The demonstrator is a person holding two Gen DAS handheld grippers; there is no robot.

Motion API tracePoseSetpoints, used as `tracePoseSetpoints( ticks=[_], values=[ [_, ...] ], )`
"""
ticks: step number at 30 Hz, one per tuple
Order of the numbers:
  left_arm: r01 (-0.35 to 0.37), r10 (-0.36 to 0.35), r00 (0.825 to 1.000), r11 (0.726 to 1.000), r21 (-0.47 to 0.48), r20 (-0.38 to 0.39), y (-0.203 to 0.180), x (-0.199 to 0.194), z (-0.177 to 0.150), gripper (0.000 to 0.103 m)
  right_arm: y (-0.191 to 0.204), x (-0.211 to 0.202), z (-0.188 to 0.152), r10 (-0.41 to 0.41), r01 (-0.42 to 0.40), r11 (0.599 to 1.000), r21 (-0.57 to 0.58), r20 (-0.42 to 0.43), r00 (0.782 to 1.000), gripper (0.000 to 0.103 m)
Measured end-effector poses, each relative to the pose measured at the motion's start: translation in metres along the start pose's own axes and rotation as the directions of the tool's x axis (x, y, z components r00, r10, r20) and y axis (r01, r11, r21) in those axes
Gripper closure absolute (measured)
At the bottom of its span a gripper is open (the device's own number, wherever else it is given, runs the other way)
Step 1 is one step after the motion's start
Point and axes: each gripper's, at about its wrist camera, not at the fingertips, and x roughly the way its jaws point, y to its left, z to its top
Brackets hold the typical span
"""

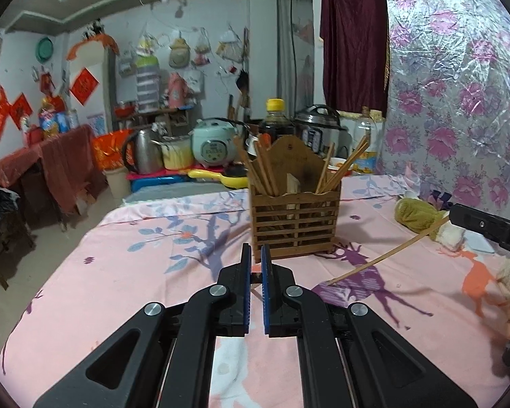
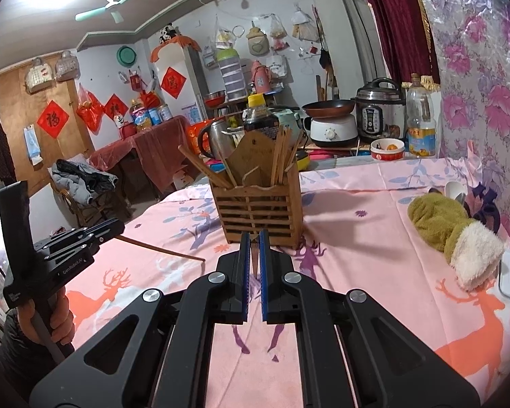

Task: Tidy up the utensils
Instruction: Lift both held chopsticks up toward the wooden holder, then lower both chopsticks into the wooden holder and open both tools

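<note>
Left wrist view: the left gripper (image 1: 255, 255) has its pads pinched on a thin chopstick (image 2: 163, 250). The right gripper (image 2: 255, 241) is likewise clamped on the other chopstick (image 1: 387, 250), which slants low over the pink cloth (image 2: 357, 255). The slatted wooden holder (image 2: 258, 210) stands just ahead, already bristling with sticks. These chopsticks look light, stiff and smooth – likely to swivel in a pinch – so a hold near the thick end seems best. Legible writing: "GenRobot.AI" on the left gripper's side, and 福 on a red wall paper (image 2: 52, 119).
</note>
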Motion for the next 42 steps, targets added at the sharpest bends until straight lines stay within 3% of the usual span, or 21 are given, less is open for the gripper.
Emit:
tracePoseSetpoints(
  ticks=[3, 12, 15, 18, 20, 21, 22, 27, 31, 32, 36, 40, 42],
  values=[
    [0.018, -0.018, 1.000, 1.000, 0.011, 0.001, -0.002, 0.005, 0.021, 0.097, 0.001, 0.001, 0.016, -0.004, 0.004, 1.000, -0.004, 0.012, 1.000, 0.097],
    [0.063, -0.061, 0.991, 0.998, -0.007, 0.120, -0.018, 0.002, 0.100, 0.097, 0.009, 0.008, 0.080, -0.005, 0.006, 1.000, -0.014, 0.106, 0.994, 0.097],
    [0.095, -0.096, 0.991, 0.995, 0.015, 0.093, -0.026, 0.007, 0.108, 0.097, 0.010, 0.013, 0.089, 0.011, -0.009, 1.000, -0.012, 0.119, 0.993, 0.097],
    [0.112, -0.112, 0.994, 0.991, 0.074, -0.003, -0.029, 0.012, 0.084, 0.092, 0.008, 0.017, 0.084, 0.011, -0.009, 1.000, -0.018, 0.096, 0.995, 0.097],
    [0.110, -0.102, 0.991, 0.990, 0.090, -0.087, -0.025, 0.017, 0.058, 0.064, 0.005, 0.020, 0.080, 0.003, -0.001, 1.000, -0.018, 0.083, 0.997, 0.097],
    [0.107, -0.096, 0.988, 0.991, 0.085, -0.125, -0.021, 0.019, 0.043, 0.064, 0.003, 0.021, 0.079, 0.000, 0.001, 1.000, -0.014, 0.077, 0.997, 0.097],
    [0.118, -0.102, 0.976, 0.990, 0.073, -0.190, -0.015, 0.021, 0.020, 0.064, 0.002, 0.022, 0.078, -0.001, 0.001, 1.000, -0.009, 0.075, 0.997, 0.097],
    [0.154, -0.143, 0.916, 0.988, 0.000, -0.375, -0.003, 0.022, -0.055, 0.064, 0.001, 0.016, 0.078, 0.010, -0.010, 1.000, 0.000, 0.084, 0.996, 0.097],
    [0.143, -0.115, 0.886, 0.989, 0.028, -0.449, -0.005, 0.026, -0.088, 0.064, 0.006, 0.014, 0.076, 0.018, -0.018, 1.000, -0.004, 0.084, 0.996, 0.097],
    [0.150, -0.124, 0.872, 0.989, 0.018, -0.473, -0.004, 0.028, -0.090, 0.064, 0.006, 0.014, 0.075, 0.019, -0.019, 1.000, -0.005, 0.084, 0.996, 0.097],
    [0.160, -0.149, 0.852, 0.987, -0.020, -0.502, 0.004, 0.030, -0.097, 0.066, 0.006, 0.013, 0.073, 0.021, -0.021, 1.000, -0.006, 0.085, 0.996, 0.097],
    [0.177, -0.159, 0.851, 0.984, -0.011, -0.501, 0.005, 0.026, -0.098, 0.095, 0.009, 0.013, 0.070, 0.022, -0.023, 1.000, 0.003, 0.078, 0.997, 0.097],
    [0.188, -0.179, 0.850, 0.982, -0.031, -0.496, 0.006, 0.027, -0.097, 0.097, 0.010, 0.012, 0.068, 0.021, -0.022, 1.000, 0.002, 0.075, 0.997, 0.097]
  ],
)
